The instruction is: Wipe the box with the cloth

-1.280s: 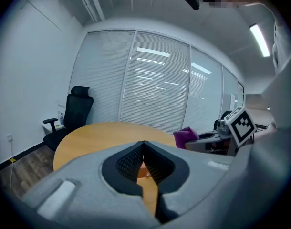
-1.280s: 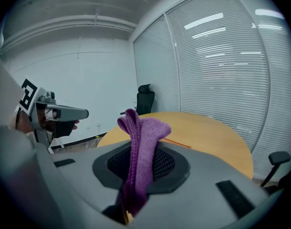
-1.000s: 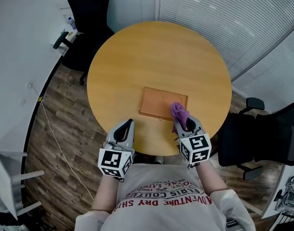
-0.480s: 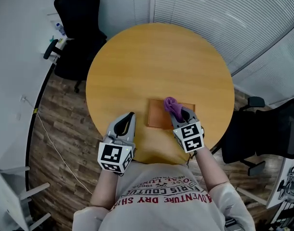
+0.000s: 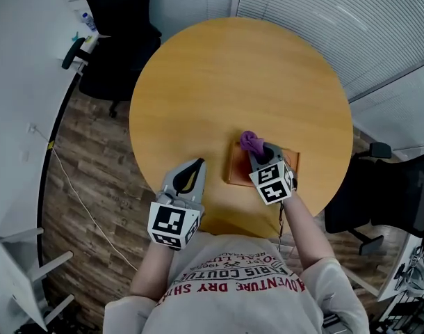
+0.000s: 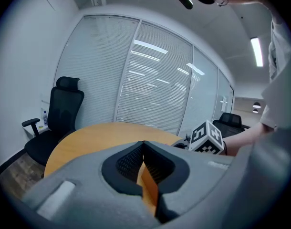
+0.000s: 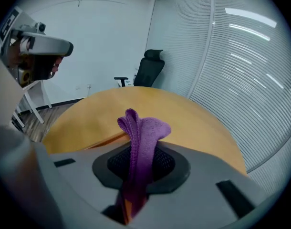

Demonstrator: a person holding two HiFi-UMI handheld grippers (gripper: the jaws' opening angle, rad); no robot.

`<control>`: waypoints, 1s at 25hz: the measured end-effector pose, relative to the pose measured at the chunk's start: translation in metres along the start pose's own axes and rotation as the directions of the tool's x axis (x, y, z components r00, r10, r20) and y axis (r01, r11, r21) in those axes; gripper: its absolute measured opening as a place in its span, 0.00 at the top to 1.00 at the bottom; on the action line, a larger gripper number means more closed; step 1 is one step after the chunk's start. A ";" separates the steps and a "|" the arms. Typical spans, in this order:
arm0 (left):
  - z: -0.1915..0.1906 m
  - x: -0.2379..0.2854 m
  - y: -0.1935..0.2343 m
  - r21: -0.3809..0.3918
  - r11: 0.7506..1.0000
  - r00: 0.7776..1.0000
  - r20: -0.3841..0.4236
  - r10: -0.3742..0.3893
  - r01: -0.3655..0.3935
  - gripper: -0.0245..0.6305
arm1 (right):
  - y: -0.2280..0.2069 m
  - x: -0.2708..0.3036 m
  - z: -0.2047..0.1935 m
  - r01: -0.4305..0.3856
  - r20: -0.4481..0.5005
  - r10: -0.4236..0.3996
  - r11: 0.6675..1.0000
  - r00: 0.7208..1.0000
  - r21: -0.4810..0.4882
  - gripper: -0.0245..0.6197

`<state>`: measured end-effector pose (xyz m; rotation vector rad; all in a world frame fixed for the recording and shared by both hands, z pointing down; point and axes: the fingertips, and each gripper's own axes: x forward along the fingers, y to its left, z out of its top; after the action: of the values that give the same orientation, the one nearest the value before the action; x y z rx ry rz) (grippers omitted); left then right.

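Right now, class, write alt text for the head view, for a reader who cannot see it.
Seen from above, the right claw grips a purple cloth over the far edge of a flat orange box on a round wooden table. The left claw, shut and empty, hovers over the table's near side, left of the box.

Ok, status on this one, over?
Left tool shut, empty, left of the box. Right tool shut on cloth, over the box's far edge. Nothing in the way.
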<state>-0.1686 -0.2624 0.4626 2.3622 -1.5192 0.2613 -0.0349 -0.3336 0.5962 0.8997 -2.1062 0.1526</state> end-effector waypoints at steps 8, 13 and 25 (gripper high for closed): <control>-0.011 0.004 0.016 -0.011 1.000 1.000 -0.023 -0.014 0.013 0.95 | 0.011 0.033 -0.004 -0.023 -0.070 0.015 0.993 0.997 -0.119 0.84; -0.013 0.002 0.012 -0.015 1.000 0.999 -0.028 -0.022 0.022 0.95 | 0.019 0.032 -0.006 -0.090 -0.087 0.079 0.988 0.993 -0.125 0.84; -0.023 -0.009 -0.007 -0.033 0.999 0.999 -0.029 -0.020 0.019 0.95 | 0.054 0.015 -0.023 -0.270 -0.152 0.246 0.948 0.957 -0.170 0.84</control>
<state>-0.1651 -0.2435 0.4803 2.3364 -1.4752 0.2632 -0.0613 -0.2928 0.6323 0.4854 -2.0697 0.1392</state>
